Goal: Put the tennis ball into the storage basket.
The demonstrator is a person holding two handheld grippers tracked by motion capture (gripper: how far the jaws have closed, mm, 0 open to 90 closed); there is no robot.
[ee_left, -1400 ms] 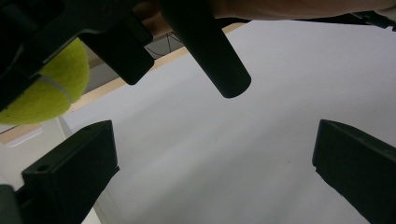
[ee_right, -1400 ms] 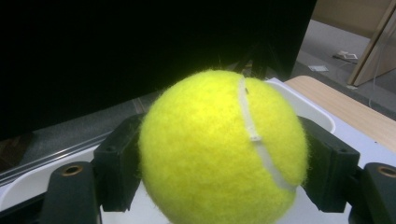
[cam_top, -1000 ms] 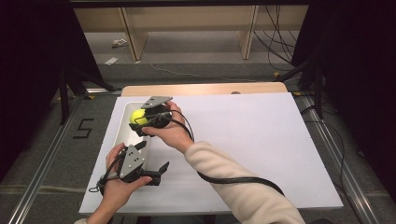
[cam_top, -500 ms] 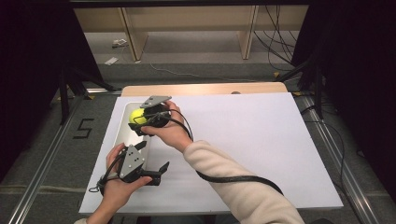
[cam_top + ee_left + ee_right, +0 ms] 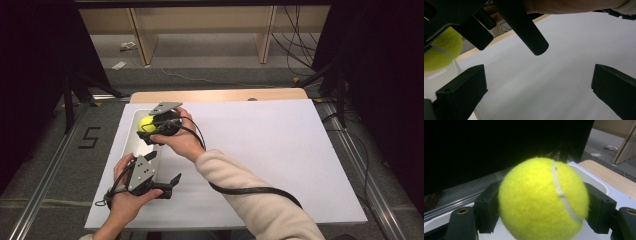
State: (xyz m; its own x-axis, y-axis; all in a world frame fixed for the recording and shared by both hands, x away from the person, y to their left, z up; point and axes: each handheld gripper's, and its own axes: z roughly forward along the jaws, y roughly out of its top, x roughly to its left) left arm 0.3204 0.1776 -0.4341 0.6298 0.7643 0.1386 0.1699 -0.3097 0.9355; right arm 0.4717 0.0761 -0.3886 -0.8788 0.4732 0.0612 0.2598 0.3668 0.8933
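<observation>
High view: right gripper point(image 5: 148, 127) has its 2 fingers clamped on the tennis ball point(image 5: 146, 123), held above the white tray point(image 5: 131, 142) at the worktop's point(image 5: 280, 150) left side. Left gripper point(image 5: 541, 82) fingers stand wide apart, empty.

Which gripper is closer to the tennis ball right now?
Right. The right gripper is clamped on the tennis ball above the white tray; the left gripper sits open nearer the person, apart from the ball.

Floor marking point(image 5: 90, 137): you can read a black "5", left of the worktop point(image 5: 300, 165).
Other text: none you can read.
</observation>
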